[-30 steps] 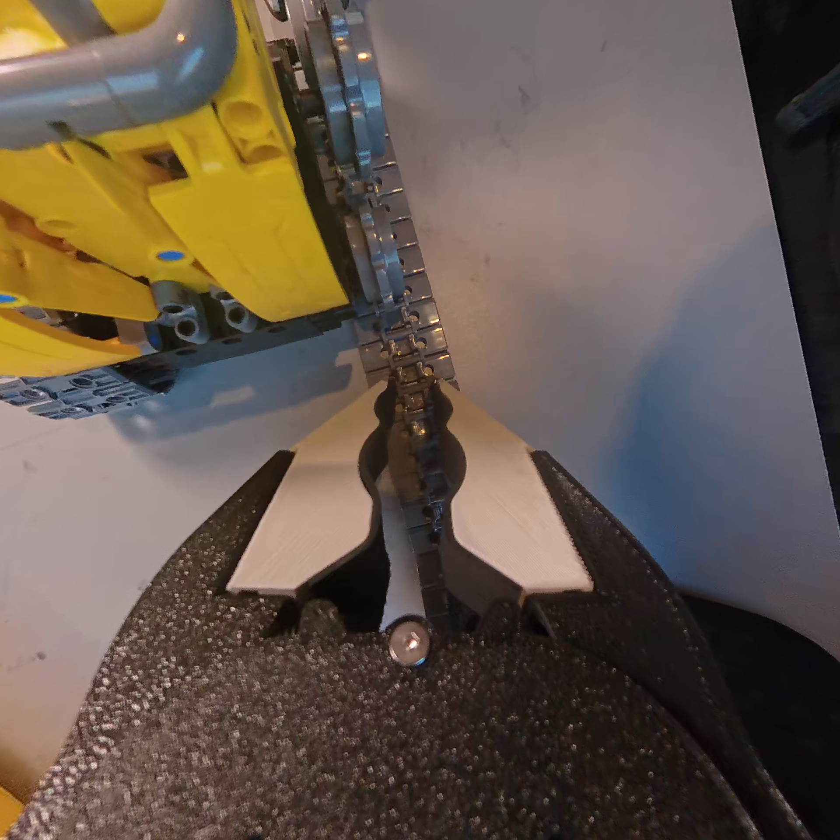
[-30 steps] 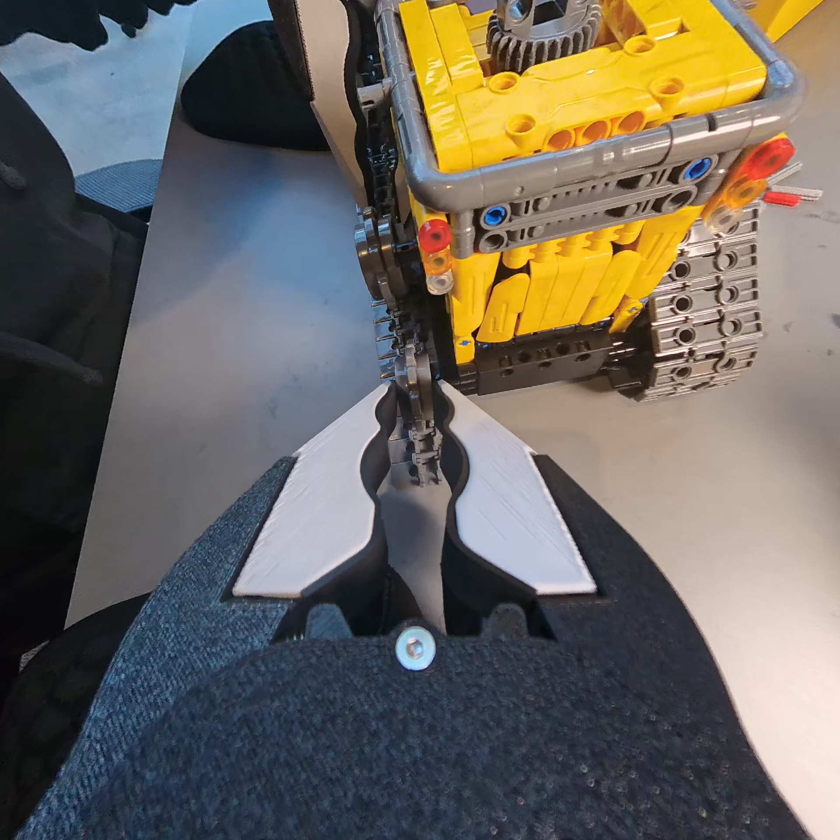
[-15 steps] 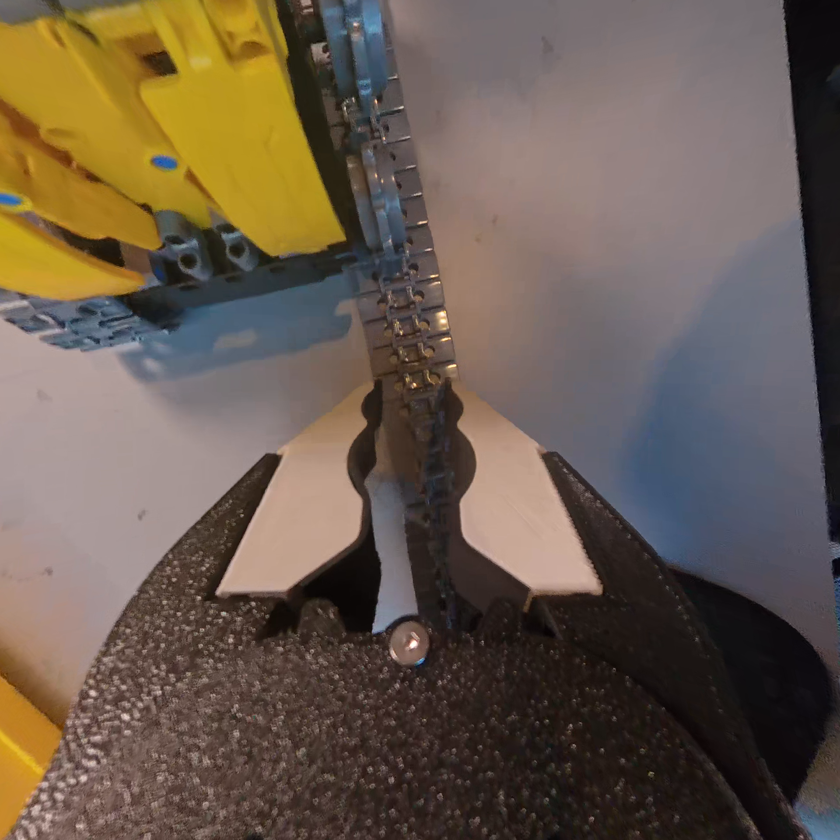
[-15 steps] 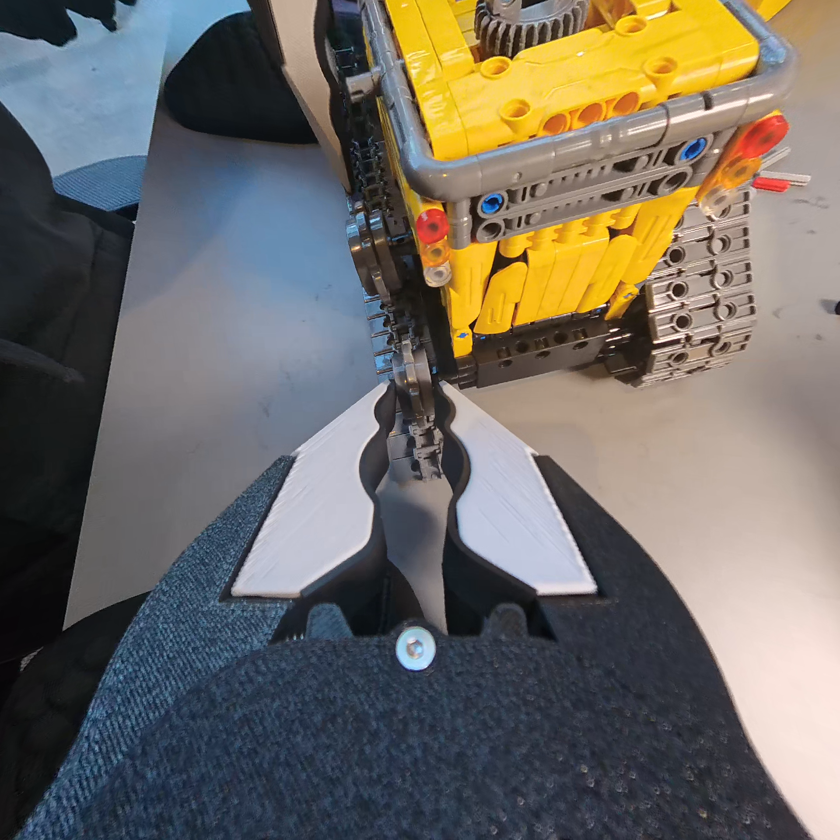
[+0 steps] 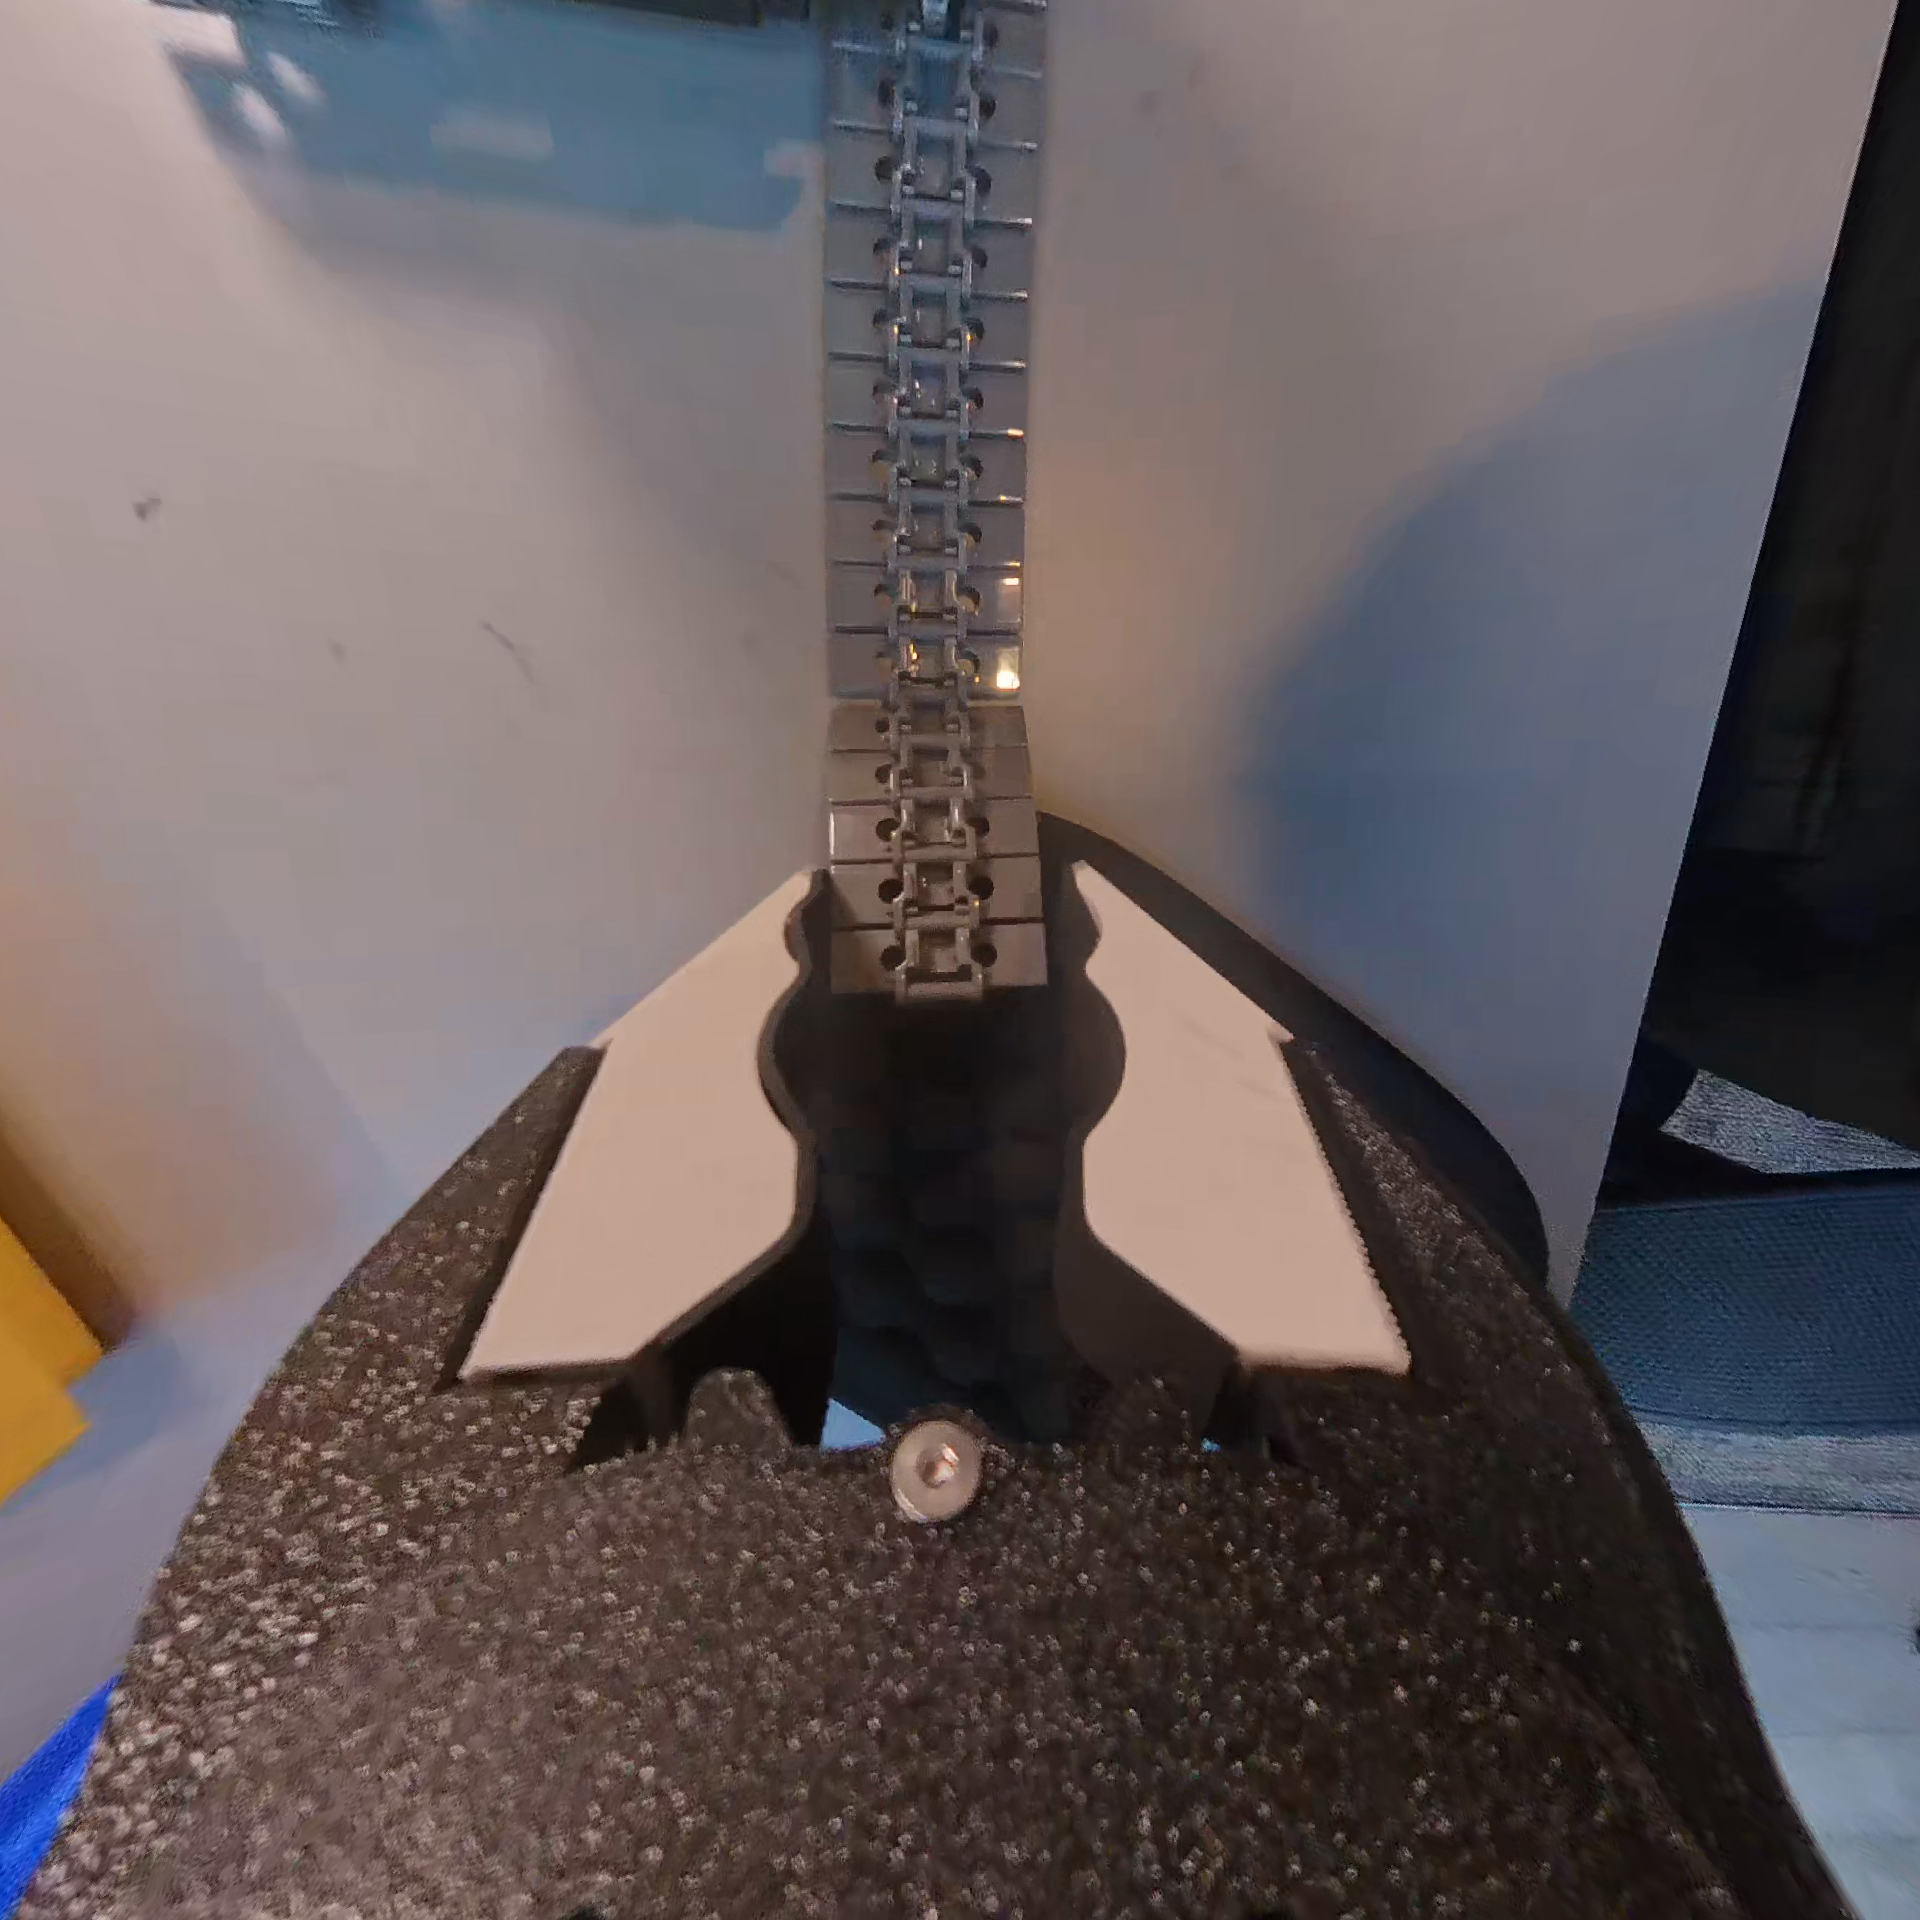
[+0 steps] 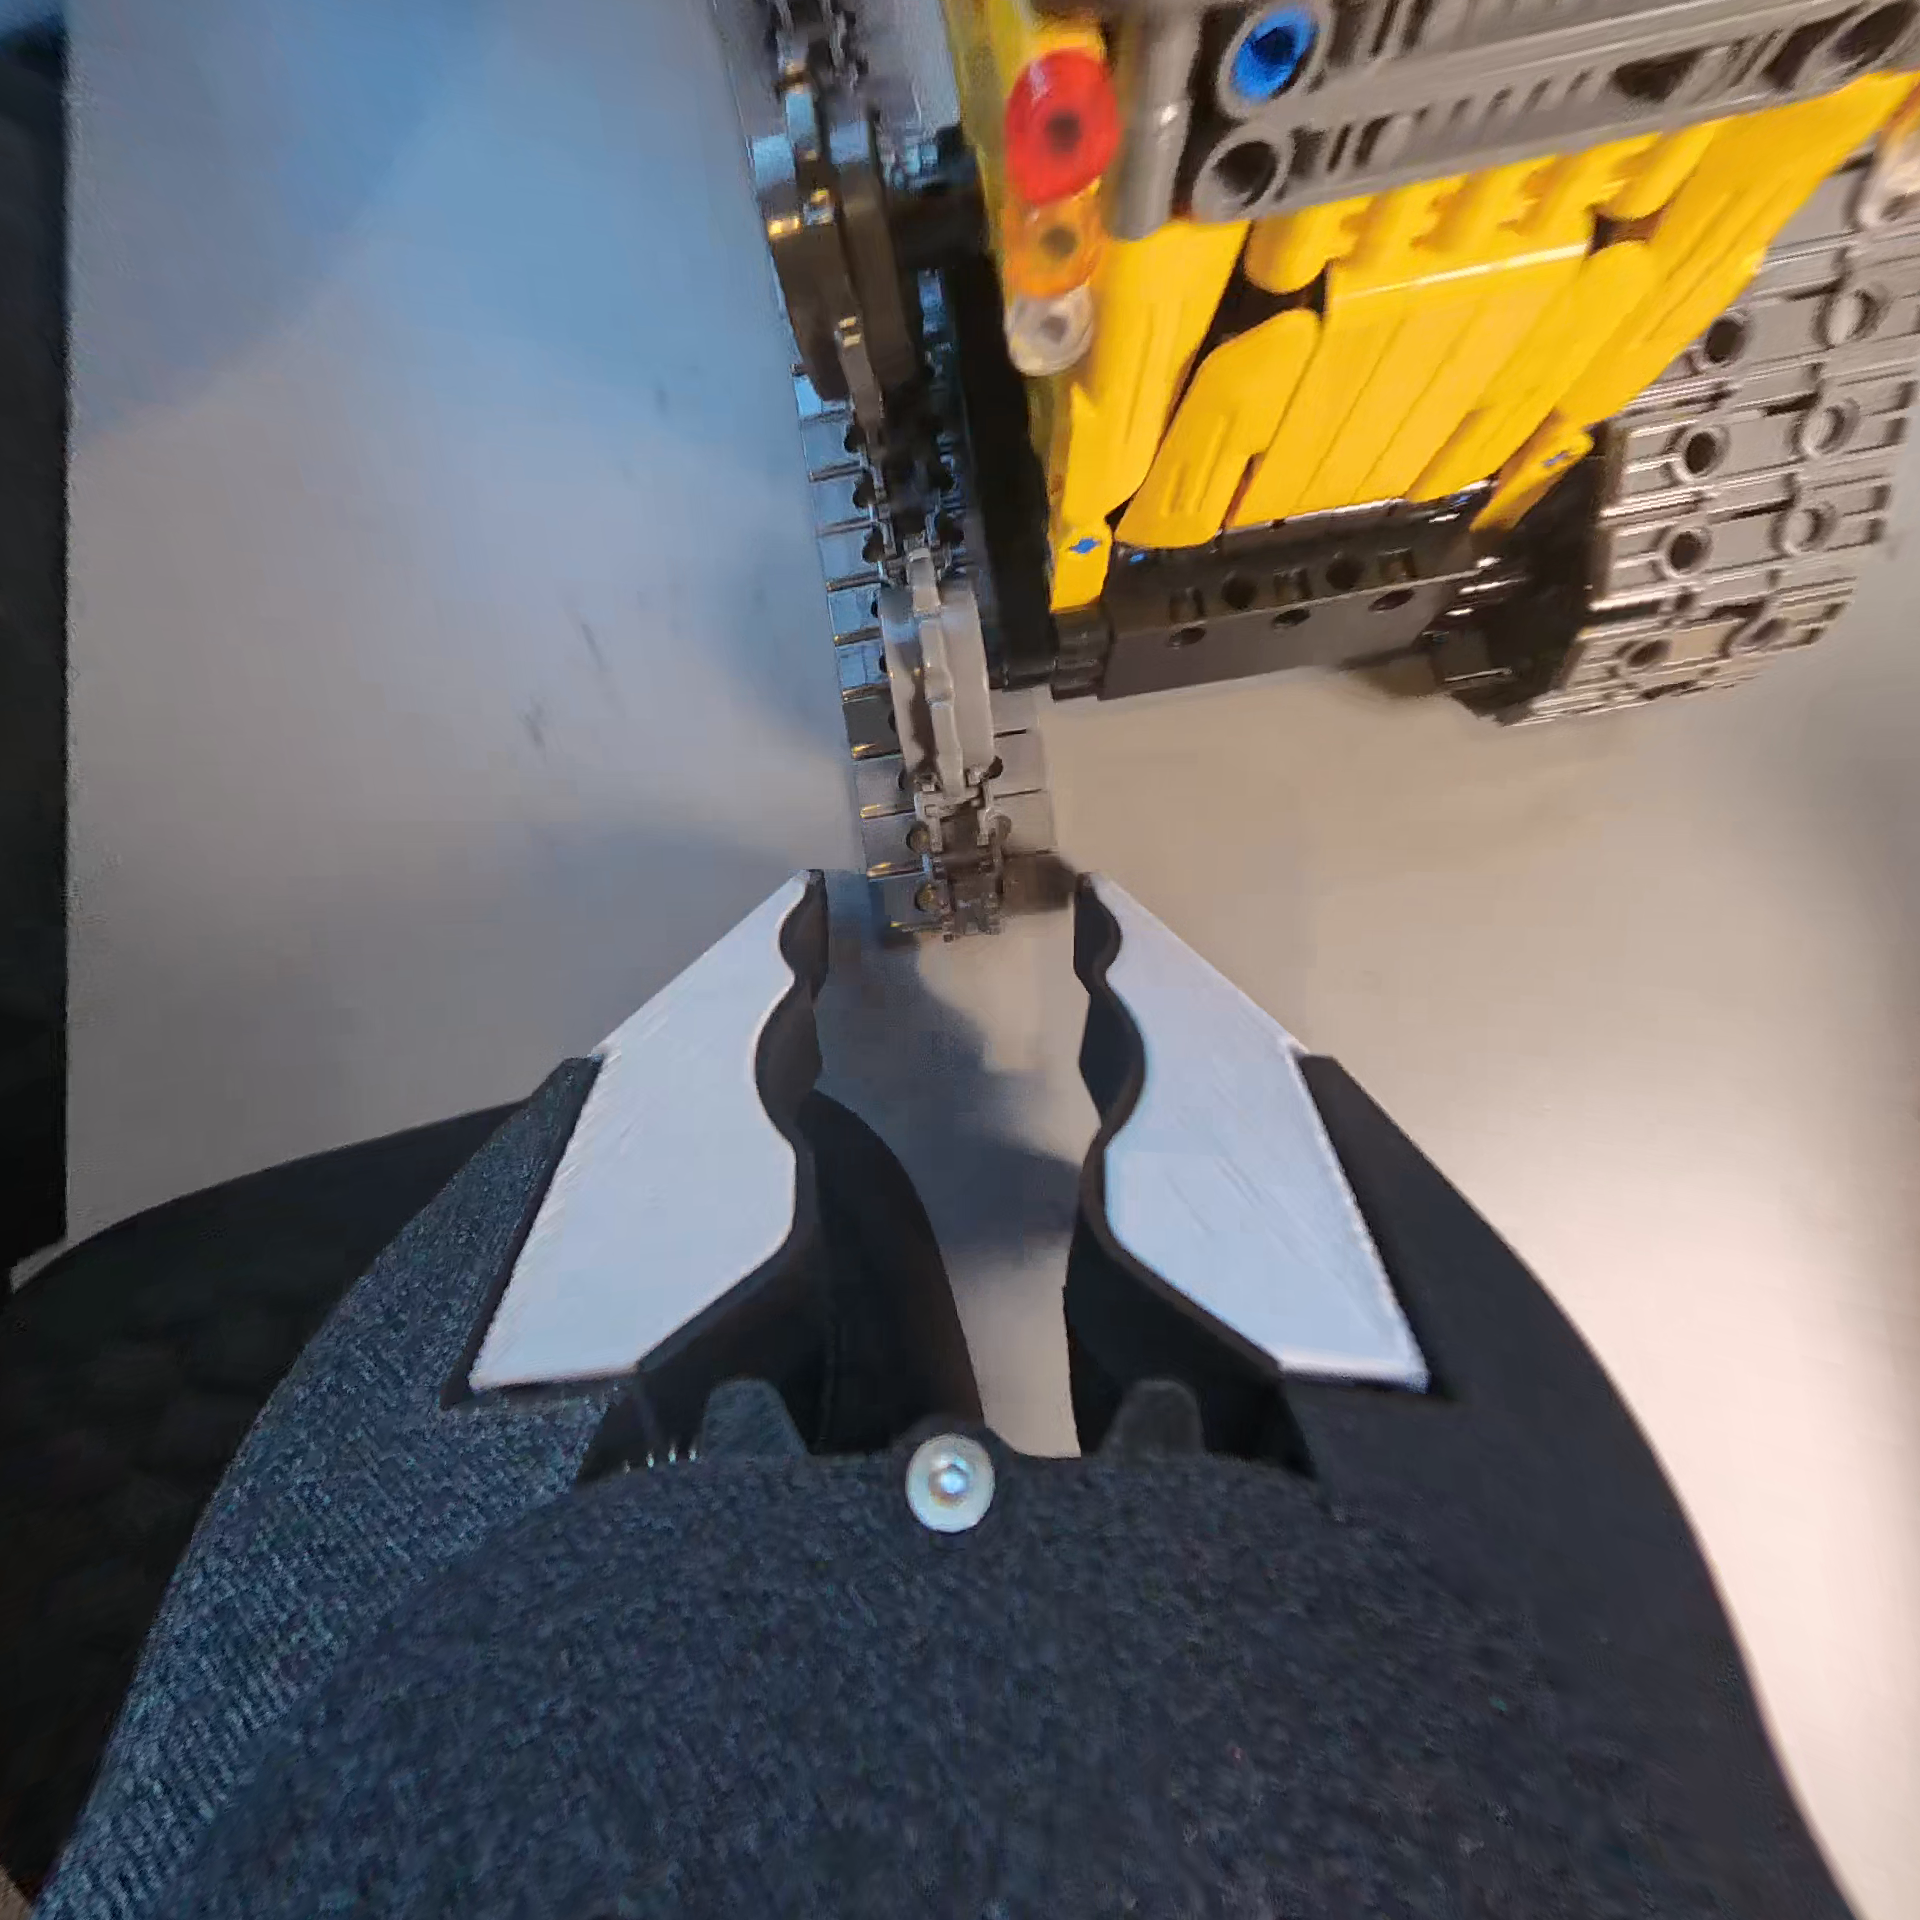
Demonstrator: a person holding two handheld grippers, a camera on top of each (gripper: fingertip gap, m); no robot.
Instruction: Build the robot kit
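While both tongs stand parted, the left gripper point(image 5: 940, 894) brackets the loose end of the grey linked plastic track point(image 5: 932, 520) at centre frame; whether it pinches is unclear. The right gripper point(image 6: 945, 883) holds nothing, just short of the track's other end beside the yellow brick-built vehicle point(image 6: 1351, 364), upper right. Unsupported, the track could unhook from its sprockets.

Left gripper point(image 5: 940, 904): pale grey wedge fingers, wavy black inner edges, speckled black body, silver screw point(image 5: 935, 1472); right gripper point(image 6: 948, 904): matching fingers, dark grainy body, silver screw point(image 6: 949, 1483).
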